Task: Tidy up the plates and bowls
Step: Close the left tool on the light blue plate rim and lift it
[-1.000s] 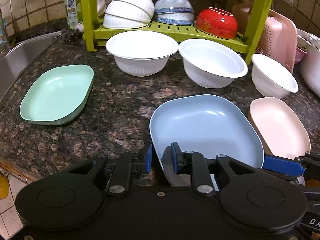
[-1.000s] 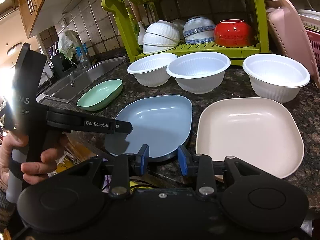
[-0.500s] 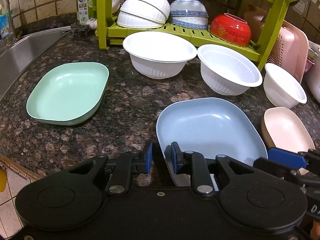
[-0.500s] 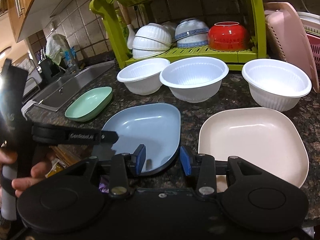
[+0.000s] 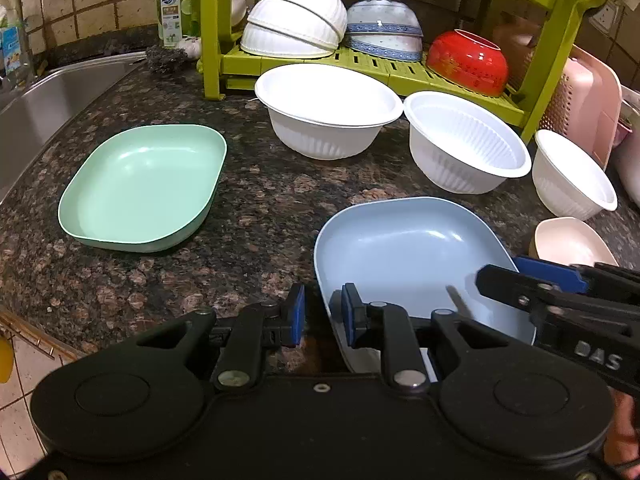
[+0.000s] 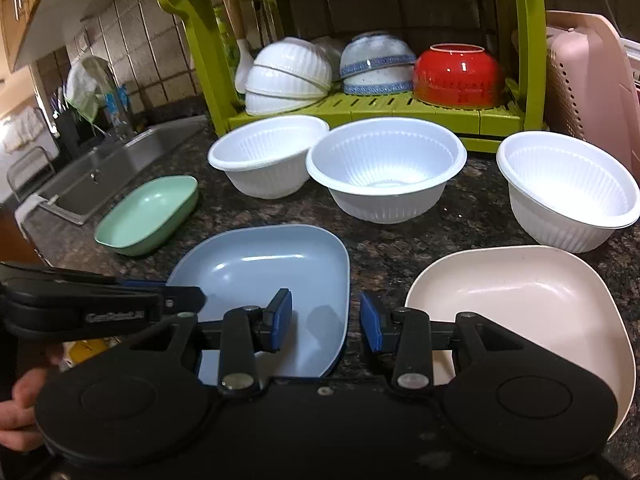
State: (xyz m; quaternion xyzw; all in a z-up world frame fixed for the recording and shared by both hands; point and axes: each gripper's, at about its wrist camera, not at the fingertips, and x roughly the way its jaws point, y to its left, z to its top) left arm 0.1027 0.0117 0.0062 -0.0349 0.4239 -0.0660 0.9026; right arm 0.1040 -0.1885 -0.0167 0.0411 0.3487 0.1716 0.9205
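Blue plate (image 5: 404, 256) lies flat on the granite counter (image 5: 256, 208), its near-left rim passing between the pads of the left gripper (image 5: 322, 314) — jaws narrowly parted, straddling the edge, not yet clamped on it. The right gripper (image 6: 326, 322) hangs over the gap between the blue plate's right rim and the pink plate (image 6: 520, 312); jaws wider apart, holding nothing. Left is judged the nearer to a grasp. The green plate (image 5: 144, 184) sits well apart to the left, by the sink (image 5: 40, 108), with bare counter between — room to carry the blue plate across. Three white bowls (image 6: 386, 174) line the back, before the green rack (image 6: 360, 120); a lift should stay clear of their rims.
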